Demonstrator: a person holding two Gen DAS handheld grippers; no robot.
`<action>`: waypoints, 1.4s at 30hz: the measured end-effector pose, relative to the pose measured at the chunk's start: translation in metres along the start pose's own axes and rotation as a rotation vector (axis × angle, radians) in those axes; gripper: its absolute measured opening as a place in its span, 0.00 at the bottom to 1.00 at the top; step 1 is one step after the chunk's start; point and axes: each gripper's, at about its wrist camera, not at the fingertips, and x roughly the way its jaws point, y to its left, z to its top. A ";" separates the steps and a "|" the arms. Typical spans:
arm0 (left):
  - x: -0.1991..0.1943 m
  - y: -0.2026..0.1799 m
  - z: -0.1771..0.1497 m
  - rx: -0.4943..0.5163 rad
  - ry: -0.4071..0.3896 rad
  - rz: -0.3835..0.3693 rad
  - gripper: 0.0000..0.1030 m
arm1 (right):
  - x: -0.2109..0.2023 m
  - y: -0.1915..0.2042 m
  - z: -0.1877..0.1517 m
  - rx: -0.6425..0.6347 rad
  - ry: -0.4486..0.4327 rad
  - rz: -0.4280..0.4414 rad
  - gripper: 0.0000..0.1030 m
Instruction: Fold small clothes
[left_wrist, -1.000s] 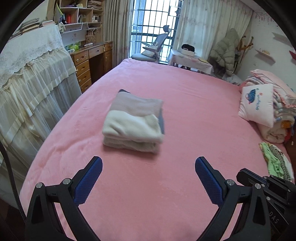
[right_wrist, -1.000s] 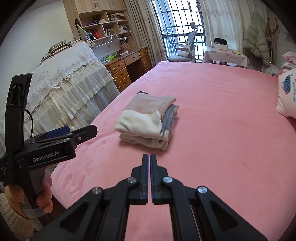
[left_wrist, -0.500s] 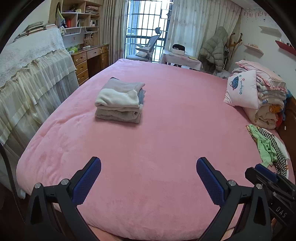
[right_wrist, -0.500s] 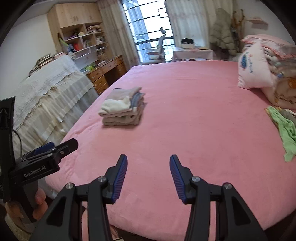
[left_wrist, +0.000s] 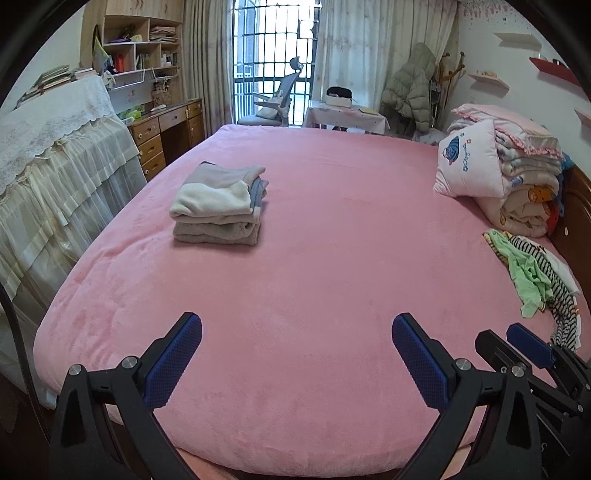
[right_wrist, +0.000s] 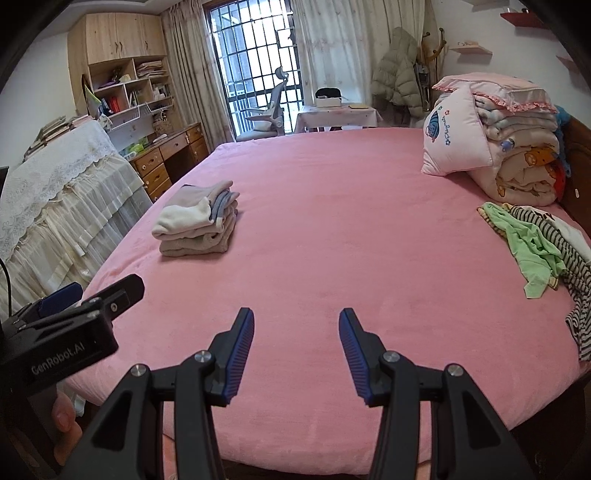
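Folded clothes (left_wrist: 218, 206) sit far left on the pink bed (left_wrist: 314, 258); both grippers, left gripper (left_wrist: 295, 354) and right gripper (right_wrist: 296, 350), hover empty, jaws apart.

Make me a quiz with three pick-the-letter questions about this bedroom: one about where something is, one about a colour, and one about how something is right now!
1. Where does the neat folded stack of cream and grey clothes lie?
A. on the pink bed's left part
B. on the wooden desk
C. on the office chair

2. What colour is the crumpled unfolded shirt beside the striped black-and-white garment?
A. red
B. light green
C. purple

3. How is the right hand-held gripper now?
A. clamped on a sock
B. open with nothing between its blue pads
C. holding the pillow

Answers:
1. A, the stack sits on the pink blanket near the bed's left edge.
2. B, the shirt is plainly light green.
3. B, its pads stand apart over bare blanket.
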 end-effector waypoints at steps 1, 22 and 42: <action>0.003 -0.002 0.000 0.002 0.007 0.000 0.99 | 0.003 0.001 0.000 -0.005 0.001 -0.005 0.47; 0.036 -0.006 0.006 0.032 0.046 -0.018 0.99 | 0.033 0.001 0.005 -0.020 0.036 -0.033 0.47; 0.038 -0.005 0.005 0.042 0.048 -0.023 0.99 | 0.035 -0.004 0.005 -0.016 0.032 -0.045 0.47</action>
